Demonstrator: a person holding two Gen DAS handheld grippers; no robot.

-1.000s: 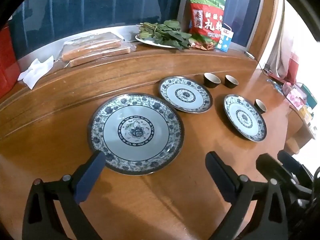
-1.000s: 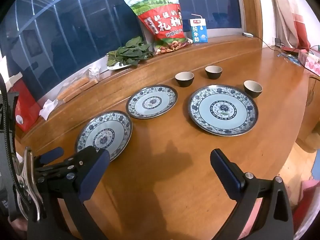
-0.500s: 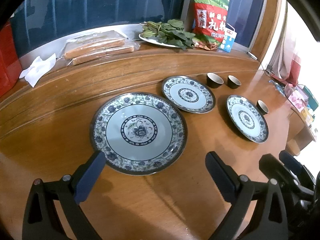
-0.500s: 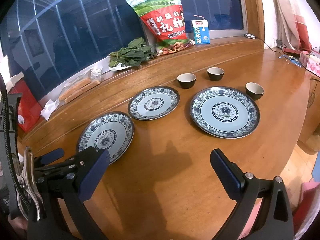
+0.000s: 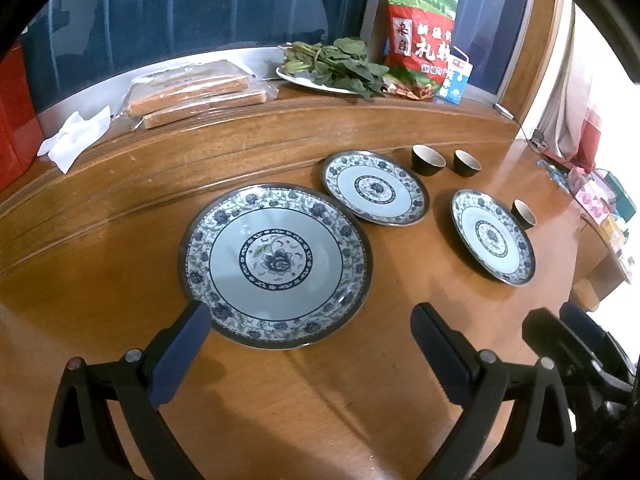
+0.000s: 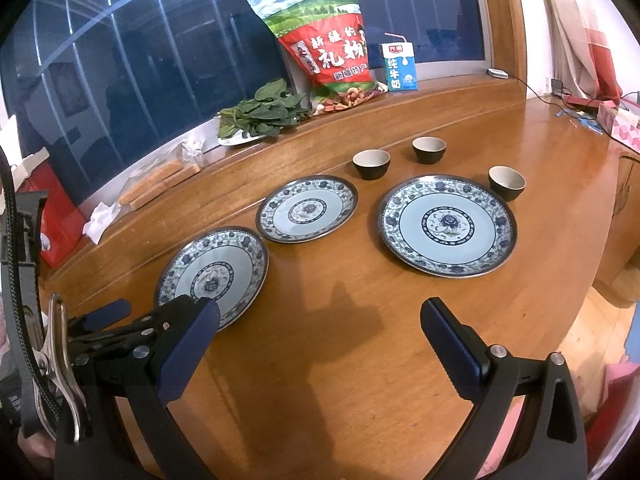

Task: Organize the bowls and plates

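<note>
Three glazed plates (image 5: 276,264) look hard, slippery and breakable (probably ceramic), so you should pinch the near rim; the left gripper (image 5: 308,332) and the right gripper (image 6: 320,332) are both wide open, holding nothing.

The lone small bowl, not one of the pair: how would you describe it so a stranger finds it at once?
Start from the wooden table below the window and find the rightmost patterned plate. The lone bowl sits just beyond that plate's far right rim. Unlike the other two bowls, which stand together nearer the sill, it stands alone.
</note>
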